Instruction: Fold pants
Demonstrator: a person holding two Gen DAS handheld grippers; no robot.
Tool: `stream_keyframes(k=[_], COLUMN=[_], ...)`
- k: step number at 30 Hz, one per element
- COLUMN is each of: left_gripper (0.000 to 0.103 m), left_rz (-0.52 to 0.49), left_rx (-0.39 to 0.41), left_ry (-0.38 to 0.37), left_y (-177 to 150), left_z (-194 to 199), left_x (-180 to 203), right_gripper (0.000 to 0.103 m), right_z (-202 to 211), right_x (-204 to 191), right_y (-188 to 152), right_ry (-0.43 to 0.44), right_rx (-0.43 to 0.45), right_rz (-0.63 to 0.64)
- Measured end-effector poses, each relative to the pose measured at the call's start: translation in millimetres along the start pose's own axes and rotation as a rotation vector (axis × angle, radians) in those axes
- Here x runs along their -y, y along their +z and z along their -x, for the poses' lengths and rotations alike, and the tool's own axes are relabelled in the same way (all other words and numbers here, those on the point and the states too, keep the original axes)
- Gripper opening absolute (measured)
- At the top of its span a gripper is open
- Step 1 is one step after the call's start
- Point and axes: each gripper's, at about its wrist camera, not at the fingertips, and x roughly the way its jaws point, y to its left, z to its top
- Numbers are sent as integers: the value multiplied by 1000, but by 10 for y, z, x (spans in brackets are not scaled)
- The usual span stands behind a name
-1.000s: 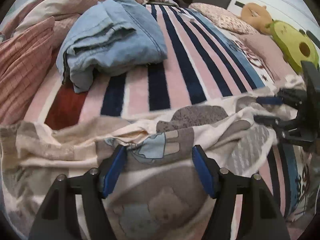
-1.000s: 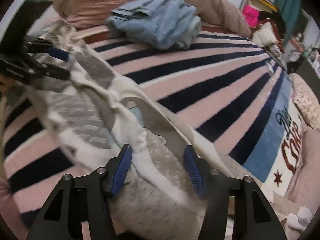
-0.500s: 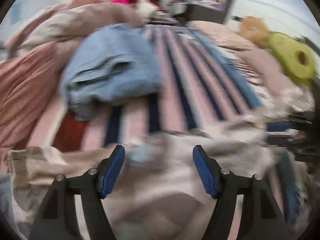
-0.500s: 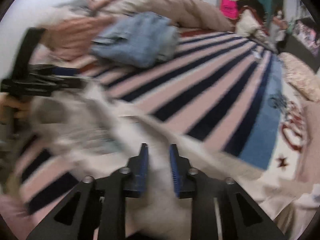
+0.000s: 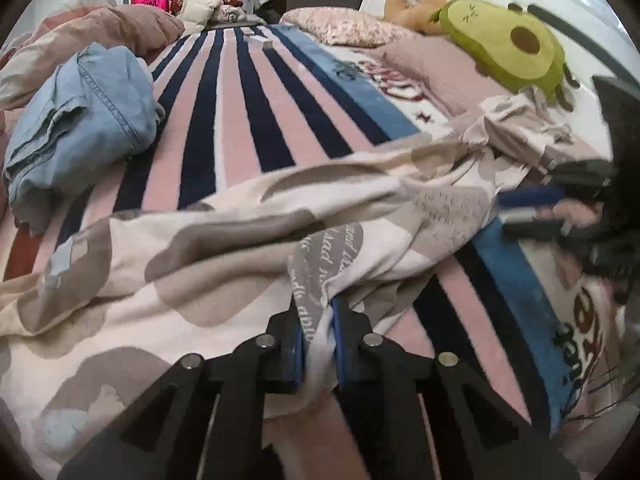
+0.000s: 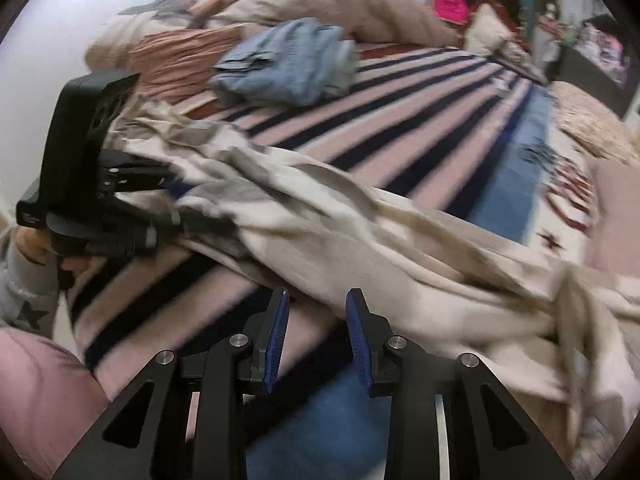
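The cream pants with grey and blue print (image 5: 224,248) lie rumpled across the striped bed blanket; they also show in the right wrist view (image 6: 360,240). My left gripper (image 5: 318,344) is shut on a fold of the pants near its front edge. My right gripper (image 6: 316,328) is open and empty, its fingers just below the pants' edge. The right gripper shows at the right in the left wrist view (image 5: 536,212), by the far end of the pants. The left gripper shows at the left in the right wrist view (image 6: 160,200).
A pile of light blue jeans (image 5: 80,120) lies at the back left of the striped blanket (image 5: 240,112). A pink duvet (image 5: 100,32) is heaped behind it. An avocado plush (image 5: 508,44) and pillows lie at the right.
My left gripper has shut on the pants fabric. My right gripper, shut half a second ago, has opened and let the fabric go. The pants are now stretched out between the two.
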Motion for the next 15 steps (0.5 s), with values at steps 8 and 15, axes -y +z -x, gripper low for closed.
stream_keyframes(k=[8,15], left_gripper=[4,57], left_rz=[-55,-17], left_rx=[-66,-17], left_ry=[46,41], left_y=[-372,-254], left_z=[206,458], left_x=[134,173], right_gripper=[31,49], right_z=[539,862], right_x=[571,876], right_y=[-335,-611], right_ry=[-275,-474], right_rx=[-2,-45], right_rz=[-47,-16])
